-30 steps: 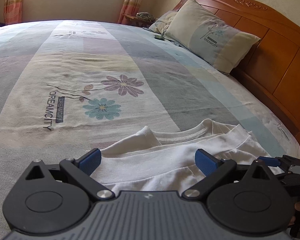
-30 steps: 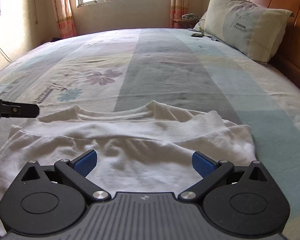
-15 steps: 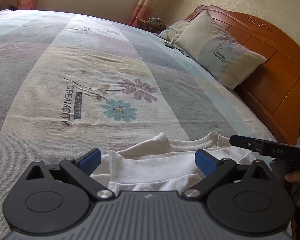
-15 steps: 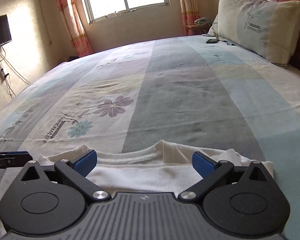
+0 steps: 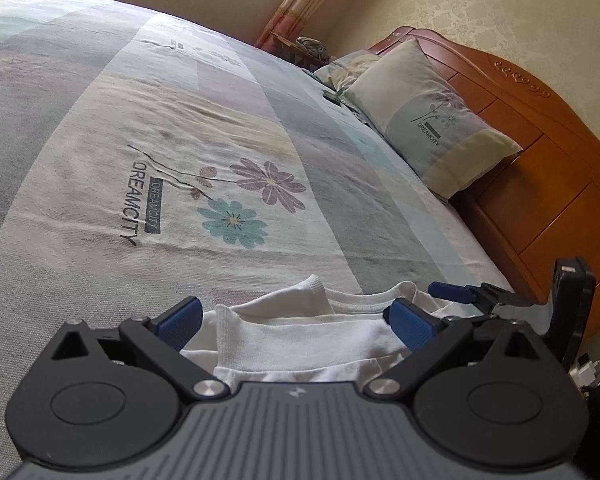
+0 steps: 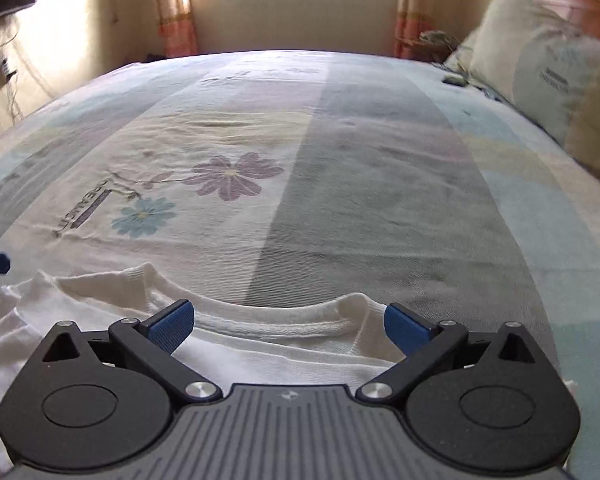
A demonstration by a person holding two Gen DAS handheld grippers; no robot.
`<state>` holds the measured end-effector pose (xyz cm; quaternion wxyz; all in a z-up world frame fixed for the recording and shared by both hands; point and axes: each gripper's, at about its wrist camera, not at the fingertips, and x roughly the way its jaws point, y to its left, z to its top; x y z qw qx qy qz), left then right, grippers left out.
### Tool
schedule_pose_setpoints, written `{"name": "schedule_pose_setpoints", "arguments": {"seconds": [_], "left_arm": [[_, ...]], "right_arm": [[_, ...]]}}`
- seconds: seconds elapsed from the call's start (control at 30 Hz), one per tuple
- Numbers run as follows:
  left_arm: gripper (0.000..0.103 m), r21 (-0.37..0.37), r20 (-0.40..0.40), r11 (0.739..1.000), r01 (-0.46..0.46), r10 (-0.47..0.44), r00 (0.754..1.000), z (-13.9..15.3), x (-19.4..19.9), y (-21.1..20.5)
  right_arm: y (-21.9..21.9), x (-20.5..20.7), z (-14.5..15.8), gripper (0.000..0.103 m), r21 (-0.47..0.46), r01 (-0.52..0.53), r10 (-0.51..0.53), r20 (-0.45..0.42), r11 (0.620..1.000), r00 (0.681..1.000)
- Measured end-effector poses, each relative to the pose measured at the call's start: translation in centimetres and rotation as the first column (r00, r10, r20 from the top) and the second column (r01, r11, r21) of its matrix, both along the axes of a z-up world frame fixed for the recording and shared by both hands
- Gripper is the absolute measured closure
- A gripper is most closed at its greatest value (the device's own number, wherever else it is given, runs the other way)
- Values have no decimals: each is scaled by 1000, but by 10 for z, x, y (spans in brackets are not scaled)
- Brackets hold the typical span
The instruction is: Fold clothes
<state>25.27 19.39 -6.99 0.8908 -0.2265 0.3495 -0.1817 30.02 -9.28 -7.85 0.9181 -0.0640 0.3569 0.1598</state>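
Both claws [image 5: 296, 322] [image 6: 290, 326] gape wide, empty, over soft ribbed white shirt [image 6: 276, 326].

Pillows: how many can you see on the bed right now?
2: a large pillow leaning on the headboard, and a second pillow partly hidden behind it. More may be hidden.

White shirt [image 6: 284, 344] between blue-padded black claws; beyond it, bedspread [image 6: 380, 184] striped grey, cream, pale blue, with purple and teal flowers [image 5: 252, 200]; reddish-brown headboard [image 5: 540, 168] right.

white shirt [image 6: 284, 344] now closer under both open hand-held grippers, right hand-held gripper [image 5: 456, 294] nearer left
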Motion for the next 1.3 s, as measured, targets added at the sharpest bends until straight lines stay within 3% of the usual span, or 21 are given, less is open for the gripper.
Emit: {"name": "schedule_pose_setpoints", "arguments": {"seconds": [0.13, 0.4, 0.53, 0.77, 0.87, 0.93, 1.03, 1.2, 1.3], "left_arm": [[3, -74, -9, 996, 43, -44, 999, 0, -2, 6], [3, -80, -94, 989, 127, -134, 986, -9, 6, -2], [3, -67, -111, 989, 136, -143, 984, -12, 8, -4], [3, -53, -99, 992, 115, -120, 988, -8, 4, -5], [3, 15, -87, 994, 106, -104, 991, -2, -1, -15], [3, 98, -64, 990, 104, -98, 993, 4, -5, -29], [3, 181, -22, 979, 88, -86, 996, 6, -9, -46], [3, 240, -71, 963, 123, -109, 991, -9, -6, -62], [3, 276, -86, 952, 132, -112, 990, -17, -5, -67]], "right_arm": [[43, -3, 2, 0, -98, -110, 109, -16, 989, 994], [85, 41, -22, 0, -107, -32, 19, -119, 994, 993], [86, 57, -28, 0, -54, -33, 25, -144, 998, 989], [52, 24, 5, 0, 13, -15, 16, -83, 1000, 996], [22, -11, 16, 0, -21, 0, -1, -50, 1000, 999], [-1, -39, 19, 0, -26, 10, -11, -35, 1000, 999], [-30, -73, 11, 0, -15, -8, 7, -50, 1000, 999], [-65, -103, -19, 0, -22, -5, 1, -147, 1000, 989], [-83, -117, -17, 0, 1, 29, -28, -127, 1000, 992]]}}
